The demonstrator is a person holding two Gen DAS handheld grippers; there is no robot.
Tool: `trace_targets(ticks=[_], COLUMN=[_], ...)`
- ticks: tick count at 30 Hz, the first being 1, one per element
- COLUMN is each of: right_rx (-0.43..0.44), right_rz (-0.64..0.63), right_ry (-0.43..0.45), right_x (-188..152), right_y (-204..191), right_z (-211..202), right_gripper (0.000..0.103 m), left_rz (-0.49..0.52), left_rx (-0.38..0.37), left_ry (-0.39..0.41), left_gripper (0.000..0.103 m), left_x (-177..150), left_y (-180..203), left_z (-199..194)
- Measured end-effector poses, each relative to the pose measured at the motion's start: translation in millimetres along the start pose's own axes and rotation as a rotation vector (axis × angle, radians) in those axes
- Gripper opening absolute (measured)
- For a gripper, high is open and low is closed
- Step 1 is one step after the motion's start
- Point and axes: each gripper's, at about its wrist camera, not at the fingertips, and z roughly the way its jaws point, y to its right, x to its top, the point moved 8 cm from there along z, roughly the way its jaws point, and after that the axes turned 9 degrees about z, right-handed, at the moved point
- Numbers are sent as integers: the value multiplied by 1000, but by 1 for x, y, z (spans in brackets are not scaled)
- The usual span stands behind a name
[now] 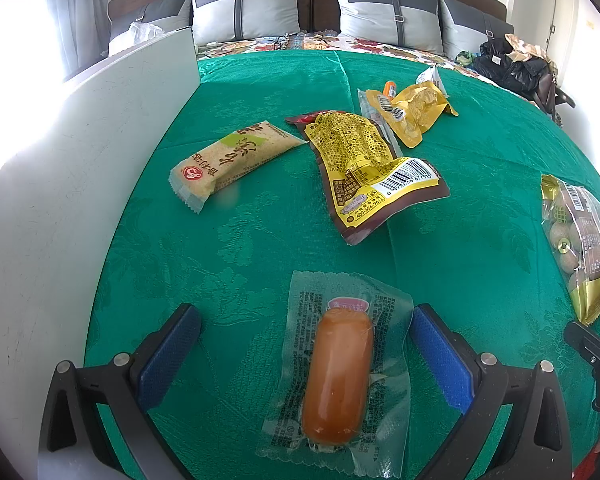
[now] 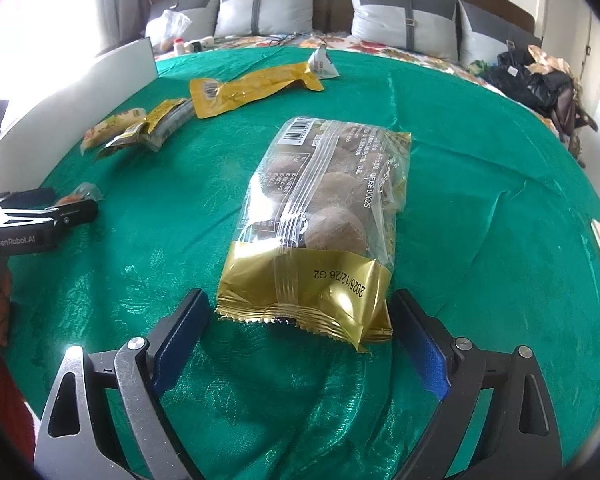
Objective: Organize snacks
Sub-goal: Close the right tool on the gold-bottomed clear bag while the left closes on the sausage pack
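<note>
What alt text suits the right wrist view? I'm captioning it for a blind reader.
The open right gripper faces a clear, gold-ended bag of round snacks on a green cloth. Other packets lie farther back left.

Shiny green damask cloth (image 2: 480, 208) is lying under both grippers. Ahead of the right gripper (image 2: 300, 328), a bag (image 2: 320, 216) is showing clear glossy film over a gold foil end. Between the left gripper's (image 1: 306, 344) blue ribbed pads (image 1: 440, 356), a sausage (image 1: 338, 376) is gleaming in crinkled transparent plastic.
</note>
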Motion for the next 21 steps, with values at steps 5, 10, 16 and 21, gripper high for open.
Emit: trace_targets(ticks=[5, 10, 16, 21], right_rx=[1, 5, 13, 128], right_rz=[-1, -2, -2, 106], right_ry=[3, 4, 5, -35], right_x=[-1, -3, -7, -3], right_y=[0, 0, 2, 13], right_z=[-1, 1, 0, -25], right_gripper=[94, 94, 95, 93], left_rz=[1, 70, 28, 182], left_rx=[-3, -140, -216, -115], left_ry=[-2, -90, -134, -159], left_gripper=[103, 103, 102, 94], left_x=[0, -4, -10, -18], left_y=[0, -4, -7, 16], left_z=[0, -6, -14, -15])
